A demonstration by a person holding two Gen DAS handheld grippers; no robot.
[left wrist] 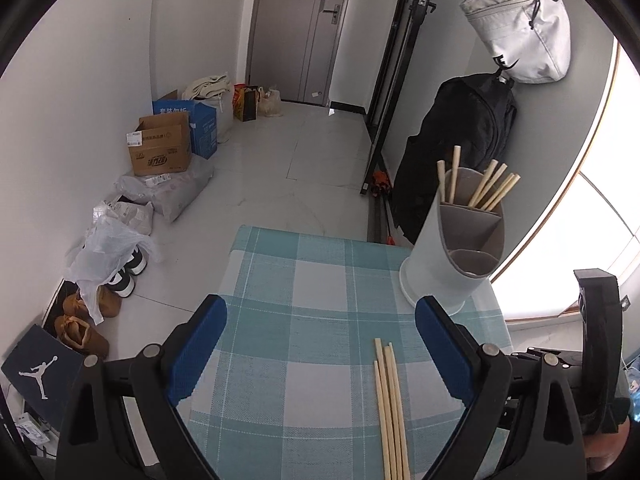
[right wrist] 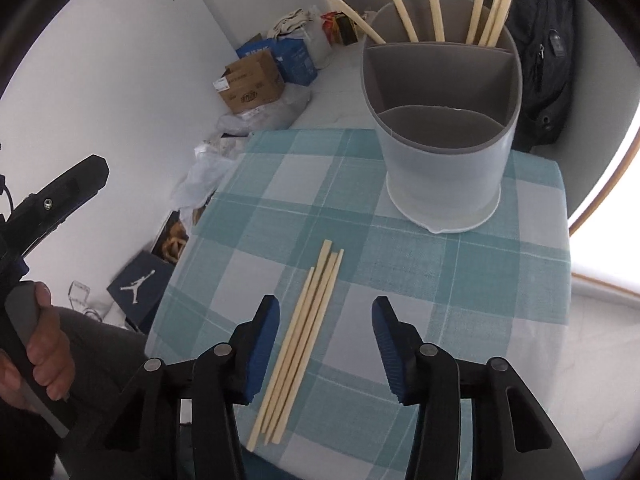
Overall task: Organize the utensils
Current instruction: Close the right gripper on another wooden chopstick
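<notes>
Chopsticks (right wrist: 490, 12) fill holder's (right wrist: 440, 160) rear compartment; both grippers' fingers (right wrist: 260, 352) spread, grasping nothing.

Black backpack (left wrist: 460, 152), white bag (left wrist: 520, 28), cardboard box (left wrist: 160, 148), brown shoes (left wrist: 84, 320).

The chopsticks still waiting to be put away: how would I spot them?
Find the checked blue-and-white tablecloth with the pale round holder standing on it. In front of the holder, four loose chopsticks lie flat, side by side; the other chopsticks stand upright in the holder's back compartment.
</notes>
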